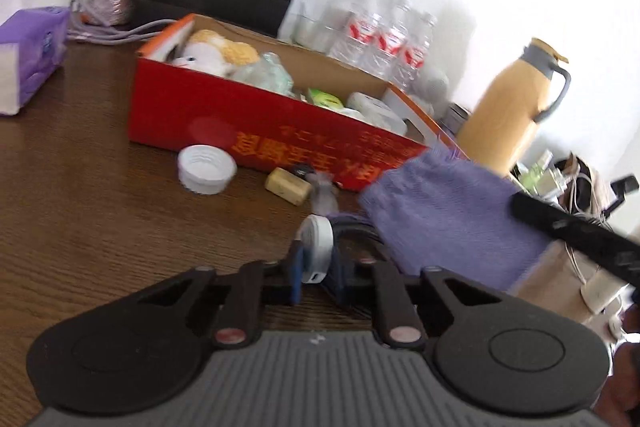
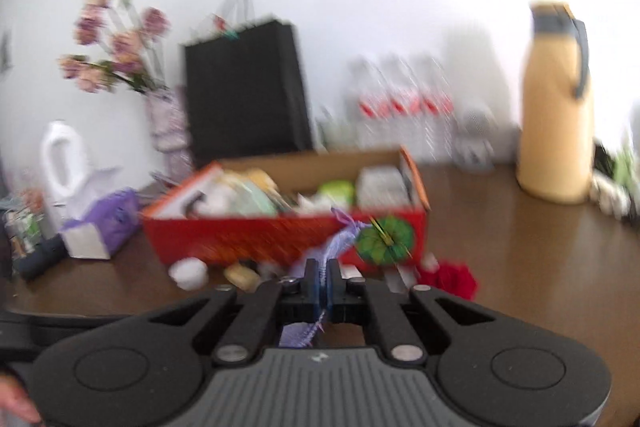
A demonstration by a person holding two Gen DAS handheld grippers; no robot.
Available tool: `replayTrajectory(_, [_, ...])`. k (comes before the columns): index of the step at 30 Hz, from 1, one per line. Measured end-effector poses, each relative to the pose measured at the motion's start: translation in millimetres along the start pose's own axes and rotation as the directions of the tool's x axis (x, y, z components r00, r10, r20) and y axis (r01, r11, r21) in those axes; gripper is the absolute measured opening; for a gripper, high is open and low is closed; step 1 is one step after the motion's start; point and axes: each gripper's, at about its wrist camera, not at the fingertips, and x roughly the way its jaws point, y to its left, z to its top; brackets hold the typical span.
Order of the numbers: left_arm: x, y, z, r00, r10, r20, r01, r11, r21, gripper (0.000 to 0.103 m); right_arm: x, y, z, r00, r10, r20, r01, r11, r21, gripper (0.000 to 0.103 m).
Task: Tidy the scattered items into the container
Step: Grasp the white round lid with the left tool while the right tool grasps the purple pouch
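A red cardboard box (image 1: 256, 131) holds a plush toy, a green packet and white items; it also shows in the right wrist view (image 2: 248, 239). My left gripper (image 1: 318, 267) is shut on a small white round device (image 1: 316, 247) with a dark cord. My right gripper (image 2: 322, 283) is shut on a purple knitted cloth (image 2: 340, 243), which hangs in the air right of the box in the left wrist view (image 1: 452, 219). A white cap (image 1: 206, 169), a yellow block (image 1: 288, 185) and a small grey item (image 1: 324, 193) lie in front of the box.
A purple tissue box (image 1: 30, 59) stands left. Water bottles (image 1: 380, 35), a black bag (image 2: 244, 87) and a tan jug (image 1: 512, 107) stand behind the box. A green paper fan (image 2: 386, 239) and a red item (image 2: 452, 277) lie near the box's right end.
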Motion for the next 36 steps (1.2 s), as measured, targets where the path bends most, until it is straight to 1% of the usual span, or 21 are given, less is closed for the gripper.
replayTrajectory(3, [-5.0, 7.1, 0.6, 1.000, 0.018, 0.009, -0.018, 0.999, -0.028, 0.010, -19.3, 14.6, 12.9, 0.997, 0.067, 0.041, -0.066, 0.997, -0.030, 0.002])
replayTrajectory(5, [-9.9, 10.4, 1.8, 0.999, 0.021, 0.027, -0.020, 0.999, -0.038, 0.010, -30.5, 25.2, 16.0, 0.993, 0.110, 0.043, -0.108, 0.993, -0.050, 0.002])
replayTrajectory(7, [-14.8, 14.5, 2.7, 0.999, 0.015, 0.042, -0.012, 0.999, -0.052, 0.010, -40.0, 33.8, 13.3, 0.989, 0.144, 0.029, -0.141, 0.987, -0.073, 0.002])
replayTrajectory(10, [-25.3, 17.0, 2.7, 0.998, 0.033, 0.054, -0.031, 0.999, -0.039, 0.010, -53.1, 38.1, 2.2, 0.985, 0.175, -0.003, -0.175, 0.982, -0.078, 0.002])
replayTrajectory(12, [-38.4, 19.8, 0.9, 0.999, 0.019, 0.043, -0.017, 0.999, -0.037, 0.010, -58.8, 33.8, -7.8, 0.986, 0.159, -0.049, -0.161, 0.986, -0.046, 0.002])
replayTrajectory(14, [-55.7, 21.1, -5.4, 0.999, 0.010, 0.038, -0.009, 1.000, -0.019, 0.010, -61.8, 25.7, -19.8, 0.986, 0.103, -0.130, -0.105, 0.994, -0.013, 0.003])
replayTrajectory(16, [-72.6, 22.5, -16.4, 1.000, 0.005, 0.020, -0.005, 1.000, -0.005, 0.010, -59.4, 15.9, -33.6, 0.967, 0.062, -0.245, -0.063, 0.998, 0.003, 0.005])
replayTrajectory(17, [-79.7, 23.4, -22.8, 1.000, -0.001, 0.005, 0.001, 1.000, -0.007, 0.010, -59.3, 12.9, -40.4, 0.953, 0.064, -0.297, -0.067, 0.998, 0.001, 0.011])
replayTrajectory(18, [-85.4, 24.1, -29.1, 1.000, -0.009, -0.017, 0.009, 1.000, -0.006, 0.010, -62.1, 11.2, -45.5, 0.945, 0.073, -0.320, -0.077, 0.997, 0.001, 0.013])
replayTrajectory(19, [-90.5, 24.8, -34.8, 0.999, -0.014, -0.037, 0.014, 1.000, -0.007, 0.010, -66.4, 10.4, -48.4, 0.944, 0.082, -0.319, -0.086, 0.996, 0.003, 0.018])
replayTrajectory(20, [-95.5, 25.0, -39.9, 0.999, -0.011, -0.049, 0.011, 1.000, -0.006, 0.010, -70.3, 10.3, -49.2, 0.946, 0.090, -0.311, -0.093, 0.996, 0.005, 0.032])
replayTrajectory(21, [-98.6, 24.8, -43.5, 0.998, -0.009, -0.056, 0.009, 1.000, 0.001, 0.010, -71.6, 10.8, -47.5, 0.949, 0.093, -0.302, -0.097, 0.995, 0.003, 0.041])
replayTrajectory(22, [-100.5, 24.3, -46.0, 0.998, -0.012, -0.066, 0.013, 1.000, 0.012, 0.011, -70.5, 11.3, -45.1, 0.952, 0.089, -0.292, -0.093, 0.996, 0.002, 0.057])
replayTrajectory(23, [-101.2, 24.6, -47.3, 0.997, -0.009, -0.072, 0.010, 1.000, 0.021, 0.012, -67.5, 11.7, -42.6, 0.956, 0.075, -0.284, -0.077, 0.997, 0.003, 0.062])
replayTrajectory(25, [-102.5, 22.4, -48.7, 0.998, 0.021, -0.056, -0.019, 0.999, 0.047, 0.030, -55.6, 12.9, -39.3, 0.958, 0.040, -0.284, -0.041, 0.999, 0.004, 0.062])
replayTrajectory(27, [-103.5, 18.1, -49.1, 0.998, 0.042, -0.036, -0.039, 0.995, 0.090, 0.041, -38.8, 15.5, -39.2, 0.954, 0.002, -0.301, -0.005, 1.000, -0.009, 0.062])
replayTrajectory(29, [-104.6, 12.4, -50.4, 1.000, 0.027, -0.013, -0.025, 0.991, 0.131, 0.049, -21.4, 19.5, -39.6, 0.941, -0.045, -0.335, 0.037, 0.999, -0.030, 0.063])
replayTrajectory(31, [-100.3, 7.3, -51.6, 1.000, 0.009, -0.017, -0.006, 0.986, 0.164, 0.067, -10.8, 22.7, -41.1, 0.934, -0.047, -0.354, 0.040, 0.999, -0.027, 0.069])
replayTrajectory(32, [-96.3, 4.7, -52.8, 1.000, 0.014, -0.024, -0.009, 0.983, 0.183, 0.068, -6.1, 24.4, -42.8, 0.930, -0.042, -0.366, 0.035, 0.999, -0.024, 0.076])
replayTrajectory(34, [-85.5, 0.9, -54.2, 0.997, 0.048, -0.056, -0.035, 0.976, 0.215, 0.067, 2.4, 28.0, -46.6, 0.921, -0.057, -0.386, 0.049, 0.998, -0.029, 0.079])
replayTrajectory(36, [-79.2, -5.1, -55.3, 0.996, 0.067, -0.061, -0.049, 0.966, 0.255, 0.063, 7.1, 33.7, -50.6, 0.917, -0.084, -0.390, 0.067, 0.996, -0.057, 0.080])
